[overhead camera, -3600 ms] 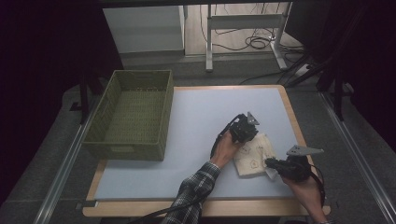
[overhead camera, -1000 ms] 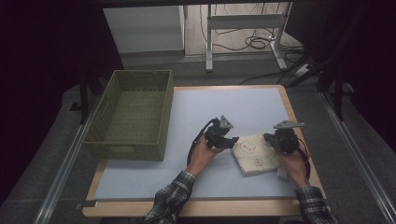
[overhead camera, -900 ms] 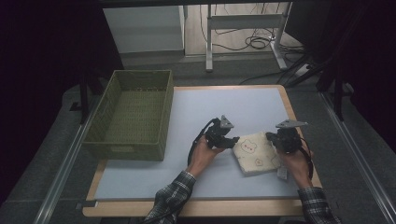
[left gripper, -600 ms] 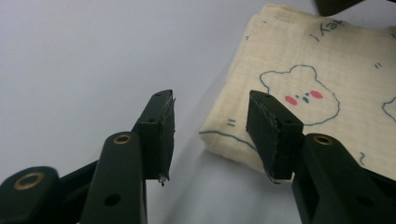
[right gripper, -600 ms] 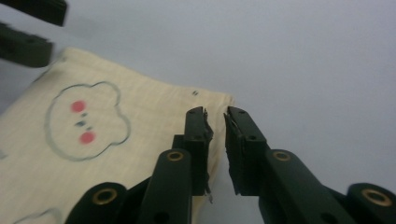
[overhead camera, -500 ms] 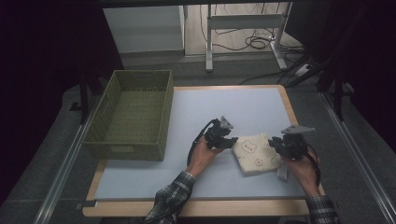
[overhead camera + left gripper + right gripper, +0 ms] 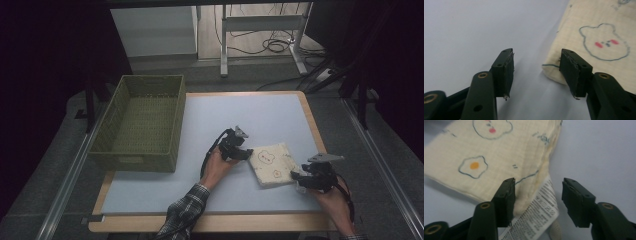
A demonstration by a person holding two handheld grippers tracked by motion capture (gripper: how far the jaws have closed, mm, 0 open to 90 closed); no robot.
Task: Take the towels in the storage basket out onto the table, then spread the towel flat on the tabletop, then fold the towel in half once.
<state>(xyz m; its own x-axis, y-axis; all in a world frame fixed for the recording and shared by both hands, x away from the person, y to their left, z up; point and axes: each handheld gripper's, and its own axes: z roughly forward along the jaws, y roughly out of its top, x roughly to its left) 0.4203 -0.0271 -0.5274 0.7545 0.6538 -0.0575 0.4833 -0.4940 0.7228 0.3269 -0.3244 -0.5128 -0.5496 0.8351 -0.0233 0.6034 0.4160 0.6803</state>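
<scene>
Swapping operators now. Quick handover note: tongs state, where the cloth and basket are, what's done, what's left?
Left tongs: open, at the folded cloth's left corner, not pressing it.
Right tongs: jaws have just been opening; the cloth's care label lies between them, ungripped.
Cloth lies folded flat on the table, right of centre.
Green basket at the left holds nothing.
Done: folding. Likely left: moving the cloth into the basket.

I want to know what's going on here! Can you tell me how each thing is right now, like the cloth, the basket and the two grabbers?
Cloth: folded, lying flat on the table, label sticking out at one corner.
Green basket: upright, nothing in it.
Left gripper: jaws apart, just opened wider, at the cloth's edge, not gripping.
Right gripper: jaws just opened, the cloth's corner and label between them, not squeezed.
</scene>
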